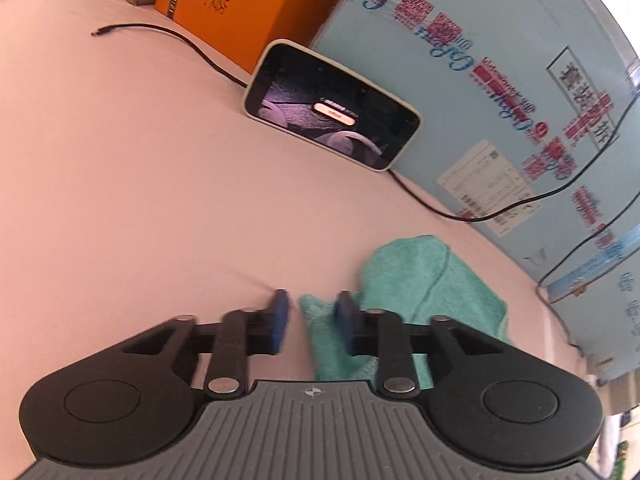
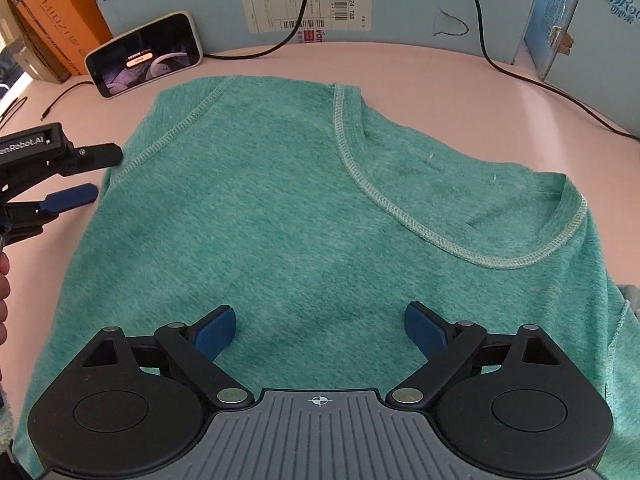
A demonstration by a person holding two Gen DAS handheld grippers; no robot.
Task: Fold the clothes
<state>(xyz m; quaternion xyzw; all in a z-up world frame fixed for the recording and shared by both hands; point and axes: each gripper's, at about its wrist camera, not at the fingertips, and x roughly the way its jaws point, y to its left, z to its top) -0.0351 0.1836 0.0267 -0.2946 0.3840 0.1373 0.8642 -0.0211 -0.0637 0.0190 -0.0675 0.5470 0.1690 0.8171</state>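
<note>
Right gripper [image 2: 319,326], jaws spread wide, hovers over a teal knit shirt [image 2: 280,208]; left gripper [image 1: 310,320], jaws parted, sits at its edge.

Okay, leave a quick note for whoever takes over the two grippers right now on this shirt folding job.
Left gripper: open, empty, at the shirt's left edge, fingers straddling a cloth corner.
Right gripper: open wide, empty, hovering above the near middle of the shirt.
Green shirt: spread on the pink table, neckline toward the right, one sleeve apparently folded over the body.
Phone leans against the blue box behind, cables nearby.
Done: at most the sleeve fold.
Left: grip the edges and finish folding.
</note>
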